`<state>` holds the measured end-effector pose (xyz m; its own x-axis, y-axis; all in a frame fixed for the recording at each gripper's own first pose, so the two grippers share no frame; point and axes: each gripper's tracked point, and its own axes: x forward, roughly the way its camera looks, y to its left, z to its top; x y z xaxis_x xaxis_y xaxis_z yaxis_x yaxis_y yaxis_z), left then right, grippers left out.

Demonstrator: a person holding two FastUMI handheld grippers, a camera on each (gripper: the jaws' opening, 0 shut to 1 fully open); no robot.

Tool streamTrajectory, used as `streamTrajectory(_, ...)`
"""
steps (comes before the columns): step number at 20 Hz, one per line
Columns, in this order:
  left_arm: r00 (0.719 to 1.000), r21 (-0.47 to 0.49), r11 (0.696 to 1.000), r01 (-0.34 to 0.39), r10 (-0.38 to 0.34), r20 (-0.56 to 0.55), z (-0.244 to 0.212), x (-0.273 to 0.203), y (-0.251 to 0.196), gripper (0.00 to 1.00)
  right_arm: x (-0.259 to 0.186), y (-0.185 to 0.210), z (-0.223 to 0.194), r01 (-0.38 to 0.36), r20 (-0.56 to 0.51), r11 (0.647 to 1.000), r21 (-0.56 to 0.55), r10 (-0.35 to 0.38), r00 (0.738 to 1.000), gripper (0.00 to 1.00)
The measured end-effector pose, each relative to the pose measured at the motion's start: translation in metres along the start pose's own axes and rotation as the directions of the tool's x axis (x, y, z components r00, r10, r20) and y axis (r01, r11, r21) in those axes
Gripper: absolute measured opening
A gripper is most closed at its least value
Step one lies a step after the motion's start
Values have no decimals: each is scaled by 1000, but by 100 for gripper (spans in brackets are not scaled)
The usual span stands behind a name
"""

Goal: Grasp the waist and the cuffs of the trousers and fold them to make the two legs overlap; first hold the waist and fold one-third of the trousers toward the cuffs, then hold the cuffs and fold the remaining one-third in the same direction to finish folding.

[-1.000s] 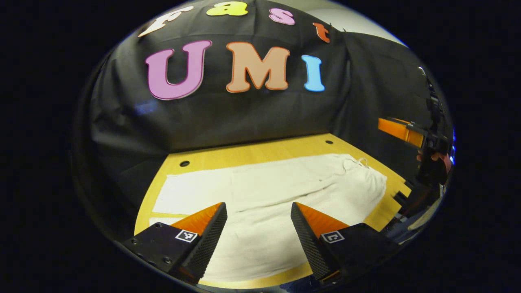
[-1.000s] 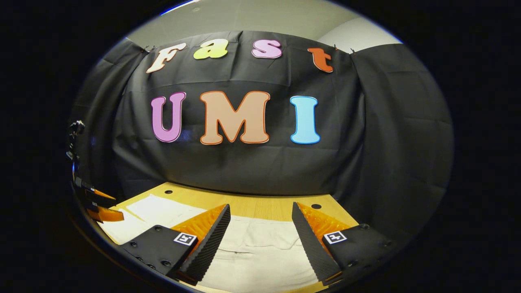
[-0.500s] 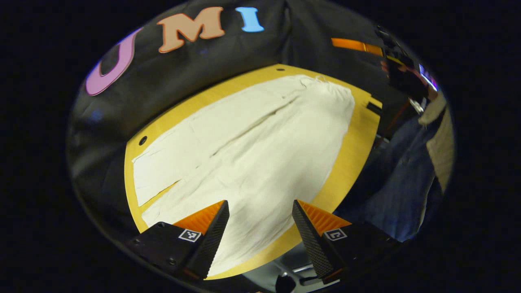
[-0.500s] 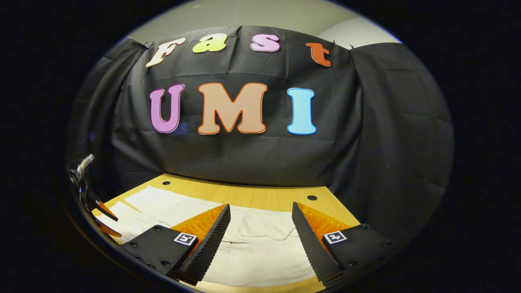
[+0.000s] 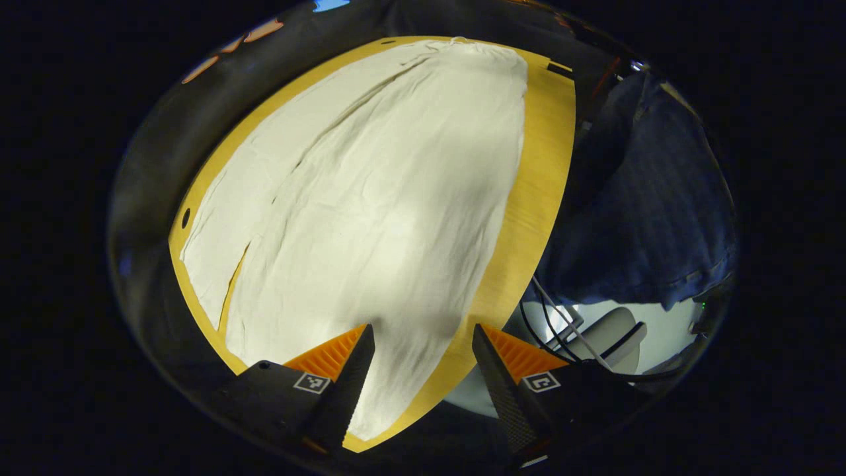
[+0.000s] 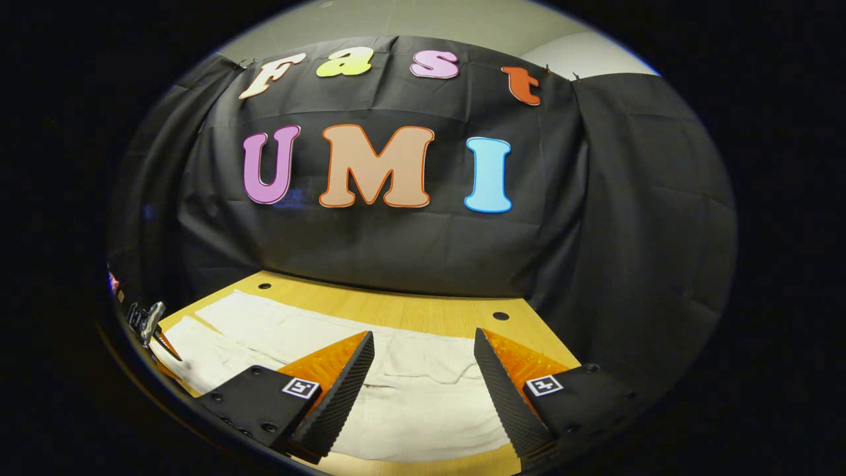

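White trousers (image 5: 370, 211) lie flat and spread out along the yellow wooden table (image 5: 538, 172), waist at the far end, the two legs parted near the left edge. My left gripper (image 5: 418, 360) hangs open above the near leg close to the table's front edge, nothing between its fingers. In the right gripper view the trousers (image 6: 416, 383) lie below my right gripper (image 6: 423, 367), which is open and held above the waist end. The left gripper (image 6: 149, 327) shows small at the far left of that view, over the cuffs.
Black cloth walls close the table on the back and both sides. A person's dark blue clothing (image 5: 648, 205) stands beside the table's front edge, with cables (image 5: 562, 330) and a pale floor below. Small round holes (image 6: 500, 316) mark the tabletop near the back.
My left gripper has tipped steeply downward and now looks down on the trousers near the front edge. The right gripper has stayed nearly still, dipping slightly.
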<state>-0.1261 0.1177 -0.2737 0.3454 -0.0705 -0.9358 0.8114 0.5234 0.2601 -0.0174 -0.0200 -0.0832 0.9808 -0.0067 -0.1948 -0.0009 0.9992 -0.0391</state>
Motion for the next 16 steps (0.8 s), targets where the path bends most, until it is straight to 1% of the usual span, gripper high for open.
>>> streamTrajectory(4, 997, -8, 1000, 15, -15, -70, -24, 8, 7, 85, 3, -2, -1, 8, -4, 1000, 4, -8, 1000, 98)
streamTrajectory(8, 995, -39, 998, 54, -57, -86, -26, 10, 6, 85, 9, -5, -3, 11, -14, 1000, 0, -11, 1000, 97)
streamTrajectory(10, 990, -34, 996, 79, -83, -113, -26, 12, 7, 83, 13, -2, -4, 4, -20, 1000, 2, -4, 1000, 97)
streamTrajectory(13, 979, -2, 996, 93, -92, -183, -27, 12, 8, 81, 19, 4, -10, -21, -35, 1000, -16, 21, 999, 98)
streamTrajectory(15, 972, 15, 996, 93, -88, -217, -28, 13, 13, 75, 22, 10, -16, -52, -52, 998, -29, 50, 997, 97)
streamTrajectory(16, 971, 17, 996, 88, -82, -224, -28, 12, 17, 66, 24, 13, -18, -67, -57, 997, -35, 65, 996, 97)
